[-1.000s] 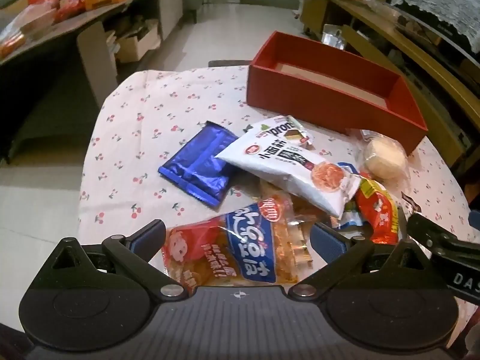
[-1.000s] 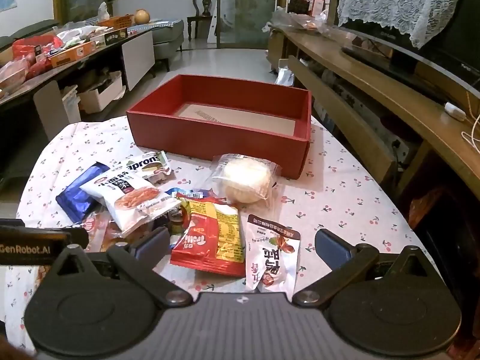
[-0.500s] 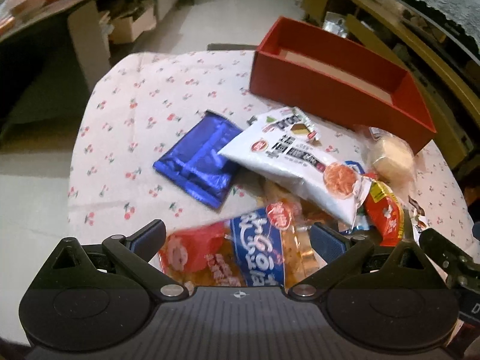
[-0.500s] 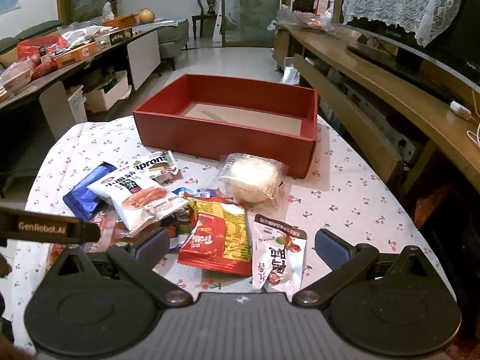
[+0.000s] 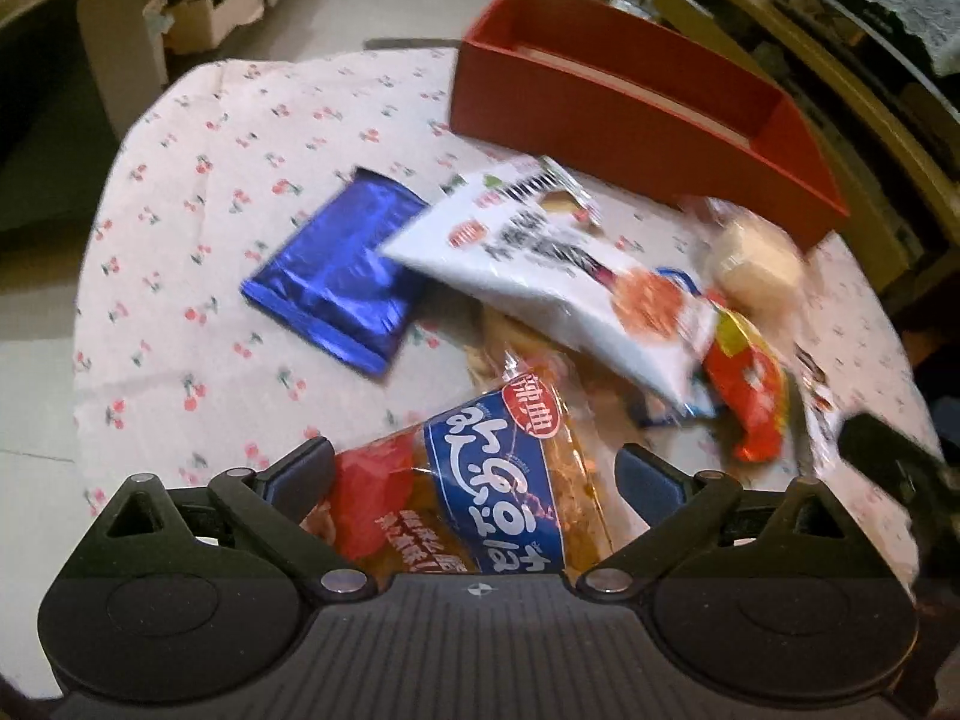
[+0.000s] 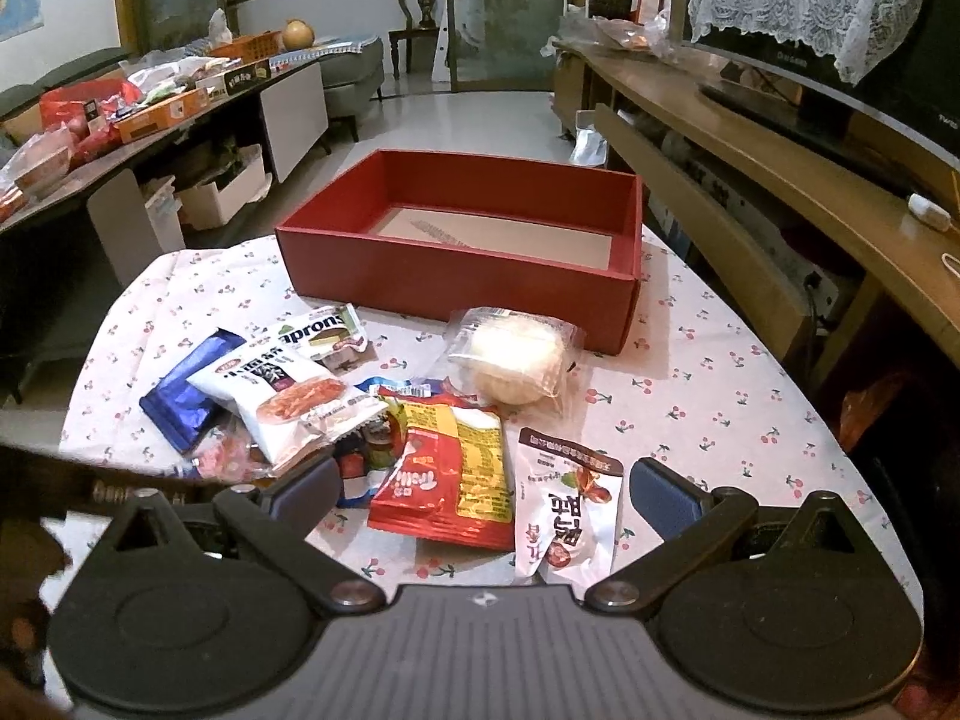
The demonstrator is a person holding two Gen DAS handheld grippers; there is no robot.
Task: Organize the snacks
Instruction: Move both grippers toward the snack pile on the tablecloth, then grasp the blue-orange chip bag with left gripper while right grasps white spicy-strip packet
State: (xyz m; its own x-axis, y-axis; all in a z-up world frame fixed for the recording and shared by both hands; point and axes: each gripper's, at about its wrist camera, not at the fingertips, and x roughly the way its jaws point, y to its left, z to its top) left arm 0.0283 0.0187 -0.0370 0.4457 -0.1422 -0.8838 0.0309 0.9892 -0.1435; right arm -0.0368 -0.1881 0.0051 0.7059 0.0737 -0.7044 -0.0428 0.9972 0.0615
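A red open box stands empty at the far side of the cherry-print table. Snack packets lie in a heap before it: a blue foil packet, a white packet, a wrapped bun, a red-and-yellow packet and a white date packet. My left gripper is open, its jaws either side of an orange-and-blue snack bag. My right gripper is open and empty, low over the red-and-yellow and date packets.
The table drops off at its rounded edges. A long wooden bench runs along the right. A cluttered low table stands at the left, with boxes under it. Bare cloth lies left of the blue packet.
My left gripper has tilted down and moved in over the orange-and-blue bag, which now stands more upright between the jaws. My right gripper has drawn back and risen a little.
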